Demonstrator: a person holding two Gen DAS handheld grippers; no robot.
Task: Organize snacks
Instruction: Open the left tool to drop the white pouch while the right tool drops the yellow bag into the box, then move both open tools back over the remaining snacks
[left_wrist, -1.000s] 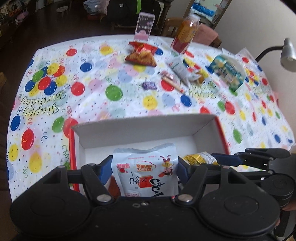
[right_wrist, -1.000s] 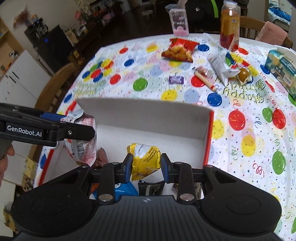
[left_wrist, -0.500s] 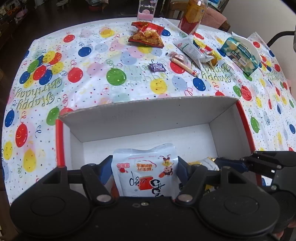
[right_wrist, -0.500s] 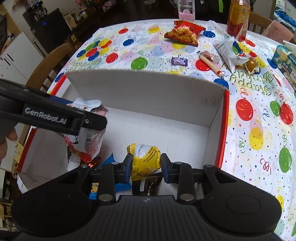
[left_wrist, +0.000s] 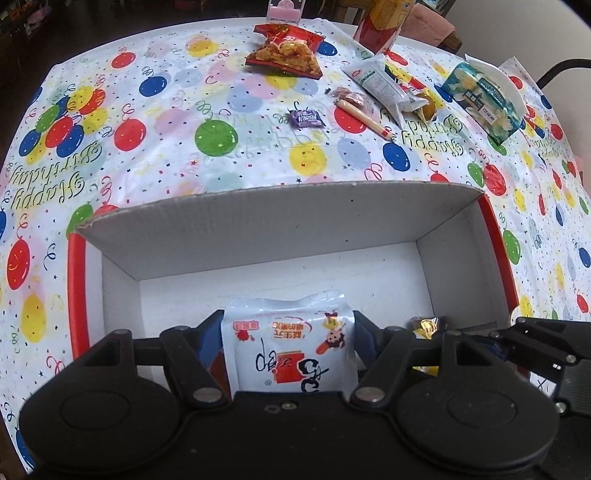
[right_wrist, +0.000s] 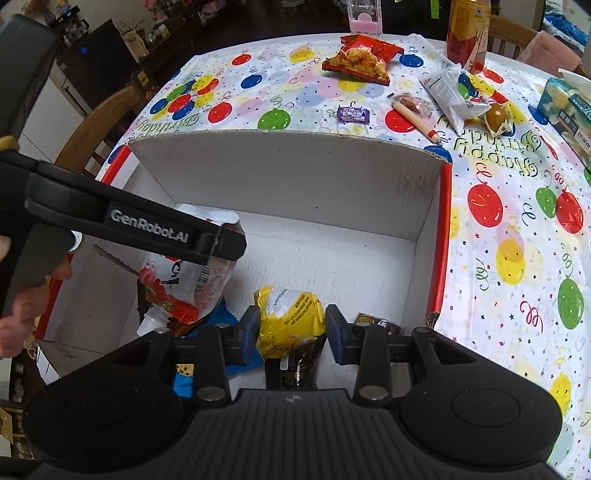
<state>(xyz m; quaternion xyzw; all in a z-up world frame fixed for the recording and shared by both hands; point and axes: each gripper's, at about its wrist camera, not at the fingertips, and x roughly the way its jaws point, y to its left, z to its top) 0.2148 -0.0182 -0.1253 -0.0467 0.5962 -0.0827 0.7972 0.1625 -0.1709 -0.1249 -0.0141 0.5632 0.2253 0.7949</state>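
Observation:
A white cardboard box with red edges (left_wrist: 280, 218) (right_wrist: 295, 173) stands open on the balloon tablecloth. My left gripper (left_wrist: 288, 328) is shut on a white snack pouch with red print (left_wrist: 290, 350), held low inside the box; from the right wrist view the same pouch (right_wrist: 192, 280) hangs under the left gripper's arm (right_wrist: 147, 229). My right gripper (right_wrist: 290, 323) is shut on a yellow snack packet (right_wrist: 290, 317), also inside the box near its front. Blue and dark wrappers (right_wrist: 221, 325) lie on the box floor beneath.
Beyond the box lie a red chip bag (left_wrist: 284, 51), a purple candy (left_wrist: 306, 119), a pencil-like stick (left_wrist: 364, 118), a white-green packet (left_wrist: 384, 86), a tissue pack (left_wrist: 484, 101) and an orange bottle (right_wrist: 467, 33). A wooden chair (right_wrist: 92, 129) stands at the table's left.
Both grippers have moved forward and down into the box with their snacks; the box walls now fill more of each view. Both grips are unchanged.

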